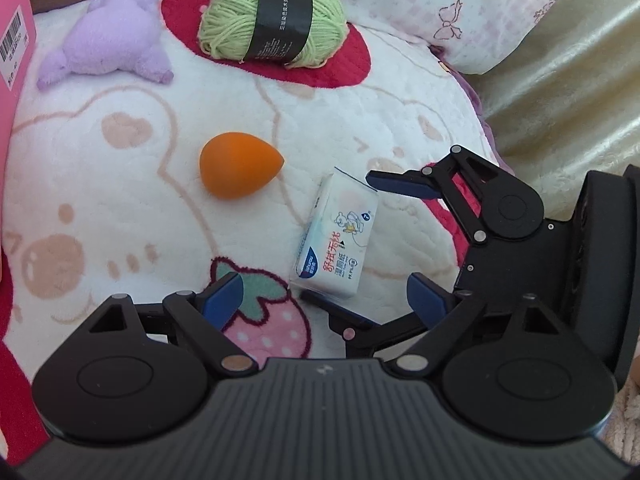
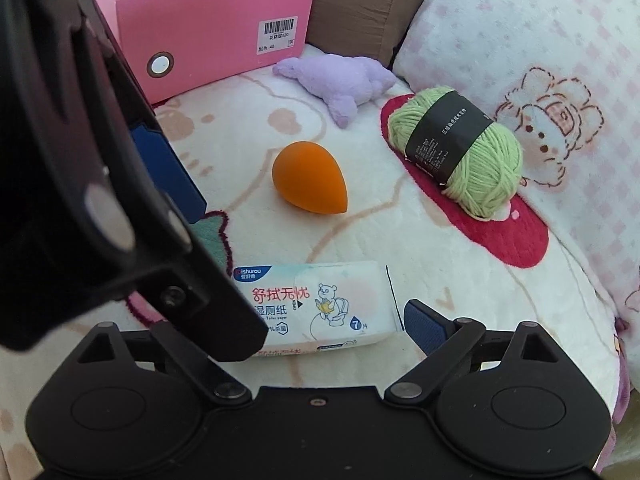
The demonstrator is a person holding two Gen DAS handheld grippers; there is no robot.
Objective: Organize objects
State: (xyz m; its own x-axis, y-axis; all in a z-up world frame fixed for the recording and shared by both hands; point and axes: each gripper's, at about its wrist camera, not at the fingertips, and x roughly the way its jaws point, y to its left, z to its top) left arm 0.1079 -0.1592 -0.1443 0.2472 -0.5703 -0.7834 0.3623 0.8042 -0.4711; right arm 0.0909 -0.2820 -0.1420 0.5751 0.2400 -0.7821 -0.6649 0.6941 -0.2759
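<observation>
A white wet-wipes pack lies flat on the cartoon-print blanket. My right gripper is open and straddles the pack, one blue pad at each end, with no pad visibly pressing. In the right wrist view its left finger is hidden behind the left gripper's body. My left gripper is open with nothing held, just in front of the pack over a strawberry print. One of its blue pads shows in the right wrist view.
An orange teardrop sponge lies beyond the pack. Farther back are a green yarn ball and a purple plush. An open pink box stands back left. A pillow borders the right.
</observation>
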